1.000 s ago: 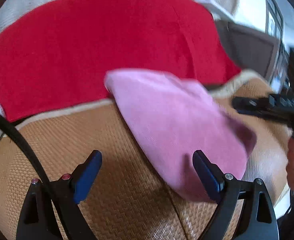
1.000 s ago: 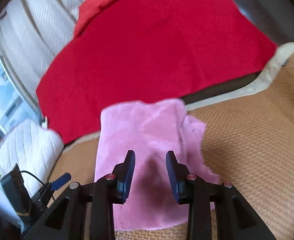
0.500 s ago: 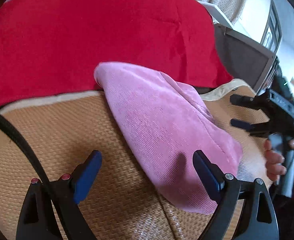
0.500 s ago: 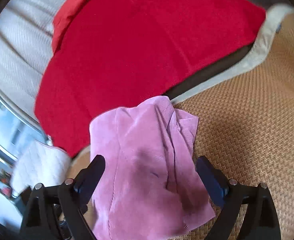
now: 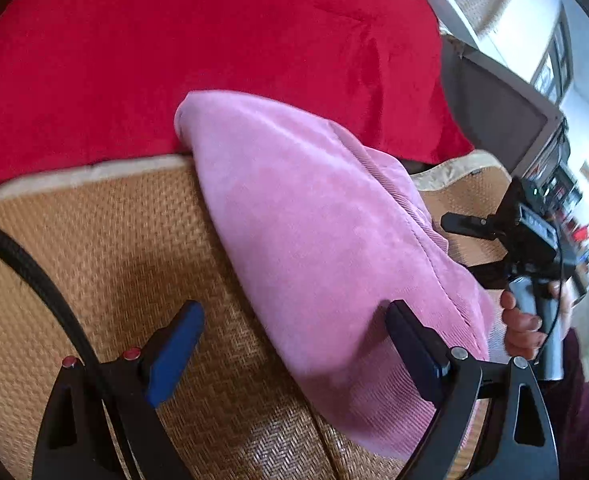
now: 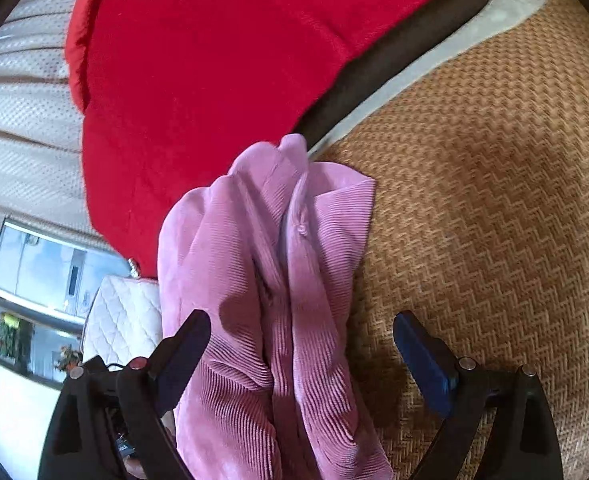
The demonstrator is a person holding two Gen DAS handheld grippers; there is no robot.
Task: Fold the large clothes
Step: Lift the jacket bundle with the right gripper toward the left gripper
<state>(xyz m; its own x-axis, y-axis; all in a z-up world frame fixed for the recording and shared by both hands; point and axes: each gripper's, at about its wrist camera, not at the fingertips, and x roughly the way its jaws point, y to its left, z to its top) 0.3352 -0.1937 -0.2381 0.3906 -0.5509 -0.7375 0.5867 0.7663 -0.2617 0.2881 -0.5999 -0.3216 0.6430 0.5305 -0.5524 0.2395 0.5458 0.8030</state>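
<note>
Pink corduroy garment (image 5: 318, 248) folded on woven mat (image 5: 106, 248); left tool (image 5: 294, 344) and right tool (image 6: 302, 356) spread wide, gripping nothing.

Both the left gripper (image 5: 294, 344) and right gripper (image 6: 300, 356) hung spread wide, fingers gripping nothing.

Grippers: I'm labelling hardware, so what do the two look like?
Both the left gripper and right gripper have black cut-out frames, blue finger pads, and red and silver screw heads. A black braided cable runs past the left one.
</note>
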